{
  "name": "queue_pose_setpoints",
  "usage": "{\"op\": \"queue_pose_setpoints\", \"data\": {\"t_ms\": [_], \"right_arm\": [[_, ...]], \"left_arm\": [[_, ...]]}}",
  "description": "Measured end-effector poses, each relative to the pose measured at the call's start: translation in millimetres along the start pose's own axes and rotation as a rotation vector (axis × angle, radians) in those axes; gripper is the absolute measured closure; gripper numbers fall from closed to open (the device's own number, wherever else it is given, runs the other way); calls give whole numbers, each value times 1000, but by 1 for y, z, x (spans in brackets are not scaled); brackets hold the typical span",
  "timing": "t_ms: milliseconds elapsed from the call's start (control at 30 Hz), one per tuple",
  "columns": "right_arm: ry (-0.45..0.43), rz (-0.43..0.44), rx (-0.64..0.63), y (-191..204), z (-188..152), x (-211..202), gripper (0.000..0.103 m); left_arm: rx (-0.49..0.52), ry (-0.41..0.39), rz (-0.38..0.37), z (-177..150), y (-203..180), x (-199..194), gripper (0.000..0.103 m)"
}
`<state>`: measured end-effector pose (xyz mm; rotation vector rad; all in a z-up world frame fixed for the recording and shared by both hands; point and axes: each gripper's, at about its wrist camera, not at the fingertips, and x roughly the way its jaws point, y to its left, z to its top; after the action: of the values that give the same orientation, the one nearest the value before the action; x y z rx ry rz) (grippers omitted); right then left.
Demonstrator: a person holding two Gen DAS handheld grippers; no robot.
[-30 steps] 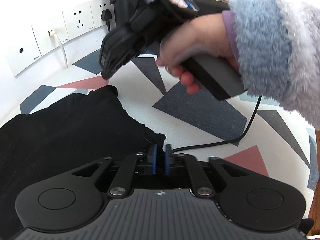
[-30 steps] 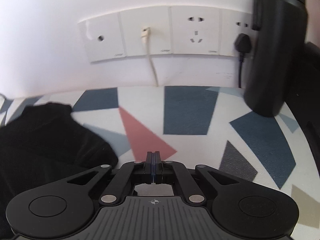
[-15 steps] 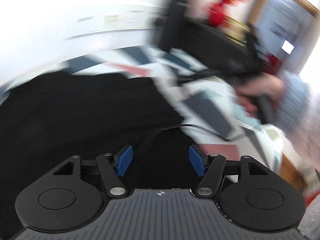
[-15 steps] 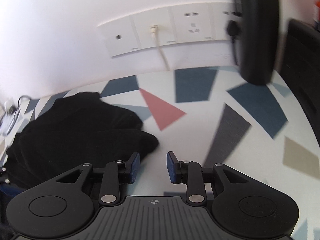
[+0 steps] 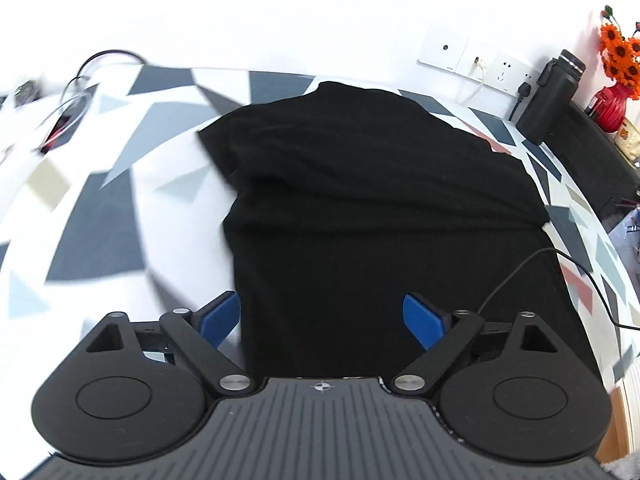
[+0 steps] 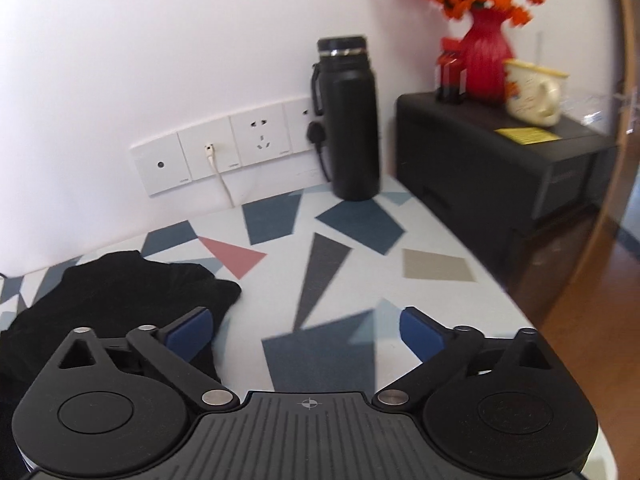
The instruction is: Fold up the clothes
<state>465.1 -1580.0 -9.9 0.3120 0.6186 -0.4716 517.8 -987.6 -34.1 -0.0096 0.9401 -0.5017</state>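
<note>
A black garment (image 5: 376,208) lies folded over on the patterned tabletop (image 5: 100,216), filling the middle of the left wrist view. My left gripper (image 5: 322,320) hangs over its near edge, open wide, blue pads (image 5: 218,318) apart with only cloth below them. In the right wrist view a corner of the same black garment (image 6: 120,292) lies at the lower left. My right gripper (image 6: 304,332) is open over the bare tabletop (image 6: 360,272) just right of that corner, nothing between its pads.
A black bottle (image 6: 352,120) stands by the wall sockets (image 6: 224,148). A black box (image 6: 500,152) at the right carries a red vase of orange flowers (image 6: 484,64) and a cream mug (image 6: 532,92). A thin black cable (image 5: 552,272) crosses the garment's right side. Wires (image 5: 80,84) lie far left.
Both grippers went from shut to wide open and pulled back from the garment. The left view swung left over the cloth; the right view swung right toward the bottle and box.
</note>
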Motion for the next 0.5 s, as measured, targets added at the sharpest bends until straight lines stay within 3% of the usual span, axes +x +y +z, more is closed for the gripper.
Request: {"op": "queue_pose_setpoints", "data": {"t_ms": [233, 500], "right_arm": [[-44, -76, -12, 14, -57, -103, 1], [-33, -128, 7, 11, -119, -180, 1]], "left_arm": [[-25, -75, -18, -55, 30, -56, 4], [-9, -54, 4, -93, 39, -82, 2]]}}
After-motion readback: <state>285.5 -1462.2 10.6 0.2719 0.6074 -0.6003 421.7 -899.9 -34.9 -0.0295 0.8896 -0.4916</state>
